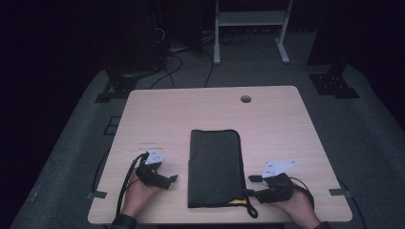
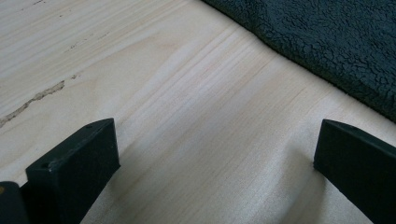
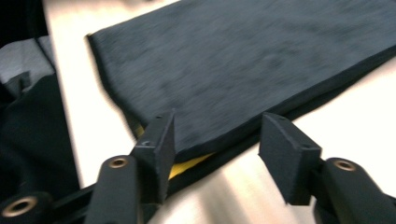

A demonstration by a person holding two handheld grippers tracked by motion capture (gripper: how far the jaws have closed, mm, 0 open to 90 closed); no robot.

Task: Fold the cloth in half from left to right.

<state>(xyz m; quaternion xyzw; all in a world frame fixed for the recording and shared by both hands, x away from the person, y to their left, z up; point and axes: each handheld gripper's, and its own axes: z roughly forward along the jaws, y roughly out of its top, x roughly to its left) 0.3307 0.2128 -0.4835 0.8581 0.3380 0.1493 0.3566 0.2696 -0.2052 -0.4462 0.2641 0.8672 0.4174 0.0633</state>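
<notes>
wooden table (image 1: 277, 124) | left gripper (image 2: 215, 154) fingers wide, empty | right gripper (image 3: 217, 140) fingers spread at dark cloth (image 3: 243, 60) edge

The high view looks forward and down from above the person's side, taking in the whole wooden table (image 1: 157, 114) and floor beyond. The left gripper view sits low and close over the tabletop, facing the folded dark cloth (image 2: 336, 42) — its edge only. The right gripper view, equally near, faces that cloth's yellow-lined corner (image 3: 187, 165) — shared by all three.
</notes>
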